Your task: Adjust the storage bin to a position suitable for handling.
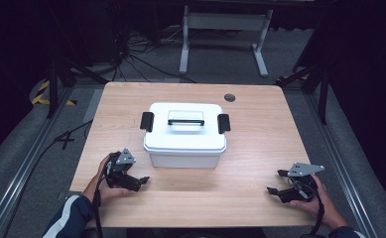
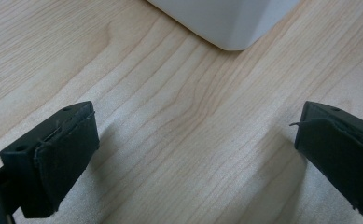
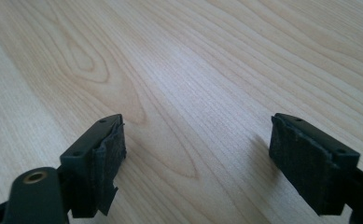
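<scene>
From the high view, a white plastic box (image 1: 184, 136) with a flat lid, clear handle and two black latches (image 1: 147, 121) sat mid-bench, untouched; any work on it seemingly lay ahead. The left gripper (image 1: 140, 181) rested near its front-left corner, the right gripper (image 1: 276, 184) toward the bench's (image 1: 260, 124) front-right corner.

The left gripper view showed jaws spread wide, empty, over pale woodgrain, the box's rounded corner (image 2: 230, 28) beyond.

The right gripper view showed jaws likewise apart, empty, rubbery pads (image 3: 109, 154) frayed.
</scene>
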The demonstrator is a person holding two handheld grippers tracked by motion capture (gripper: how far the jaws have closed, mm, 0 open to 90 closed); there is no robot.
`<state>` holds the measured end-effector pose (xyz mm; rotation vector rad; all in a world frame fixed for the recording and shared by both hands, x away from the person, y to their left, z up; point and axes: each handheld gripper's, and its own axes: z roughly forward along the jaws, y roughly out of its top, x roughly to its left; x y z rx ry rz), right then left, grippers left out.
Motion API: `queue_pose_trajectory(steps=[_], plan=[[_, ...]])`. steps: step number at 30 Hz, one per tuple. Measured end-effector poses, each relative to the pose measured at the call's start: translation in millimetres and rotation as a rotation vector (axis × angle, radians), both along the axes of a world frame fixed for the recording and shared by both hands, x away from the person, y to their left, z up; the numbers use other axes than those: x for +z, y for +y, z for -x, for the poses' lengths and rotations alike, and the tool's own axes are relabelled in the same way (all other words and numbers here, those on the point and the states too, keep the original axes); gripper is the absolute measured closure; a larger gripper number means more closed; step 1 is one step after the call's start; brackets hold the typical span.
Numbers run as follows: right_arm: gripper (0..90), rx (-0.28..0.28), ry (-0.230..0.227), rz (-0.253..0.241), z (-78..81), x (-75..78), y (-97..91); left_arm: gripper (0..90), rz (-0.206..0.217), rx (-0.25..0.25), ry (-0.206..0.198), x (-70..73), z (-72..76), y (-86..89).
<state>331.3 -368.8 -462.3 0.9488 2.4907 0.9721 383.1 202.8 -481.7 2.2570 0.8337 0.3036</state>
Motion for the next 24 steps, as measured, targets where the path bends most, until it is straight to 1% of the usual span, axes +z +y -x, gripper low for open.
queue_pose_trajectory(steps=[1, 2, 3, 4, 5, 8, 11, 13, 15, 18, 20, 22, 24], plan=[[18.7, 0.01, 0.01, 0.015, -2.4, 1.5, 0.4, 0.1, -0.001, -0.001, -0.001, 0.1, -0.1, 0.1], [18.7, 0.01, 0.01, 0.015, -2.4, 1.5, 0.4, 0.1, -0.001, -0.003, -0.003, 0.0, -0.2, 0.3], [20.7, 0.01, 0.022, 0.018, -3.2, 2.4, 1.0, 0.2, -0.001, -0.007, -0.008, -0.1, -0.7, 0.4], [25.4, 0.013, 0.023, 0.024, -4.7, 3.7, 0.8, 0.2, 0.0, -0.012, -0.008, -0.2, -0.9, 0.7], [29.7, 0.008, 0.023, 0.031, -5.7, 5.3, 0.7, 0.2, -0.002, -0.013, 0.001, 0.1, -0.7, 1.0], [31.4, 0.016, 0.024, 0.041, -10.0, 12.0, 1.9, 0.1, -0.004, -0.014, 0.001, 0.2, -0.8, 1.1], [33.6, 0.03, 0.013, 0.036, -13.8, 23.2, 5.1, 0.0, -0.002, -0.014, 0.002, 0.2, -0.9, 1.0], [34.1, 0.041, 0.003, 0.046, -17.3, 31.8, 8.7, 0.1, -0.002, -0.013, -0.01, 0.1, -2.2, 0.6], [34.9, 0.05, -0.007, 0.042, -20.4, 40.2, 12.8, 0.1, 0.002, -0.011, -0.004, -0.1, -2.0, 0.4], [35.5, 0.062, -0.028, 0.055, -23.6, 51.6, 19.5, 0.1, -0.001, -0.013, -0.006, 0.0, -2.1, 0.5], [35.9, 0.07, -0.035, 0.049, -24.8, 58.0, 23.0, 0.1, -0.001, -0.013, -0.007, 0.0, -2.1, 0.5], [38.2, 0.088, -0.05, 0.043, -25.8, 63.6, 26.3, 0.1, -0.002, -0.014, -0.011, 0.0, -2.4, 0.6], [38.2, 0.096, -0.051, 0.045, -26.8, 67.2, 28.8, 0.1, -0.002, -0.013, -0.01, 0.0, -2.2, 0.6]])
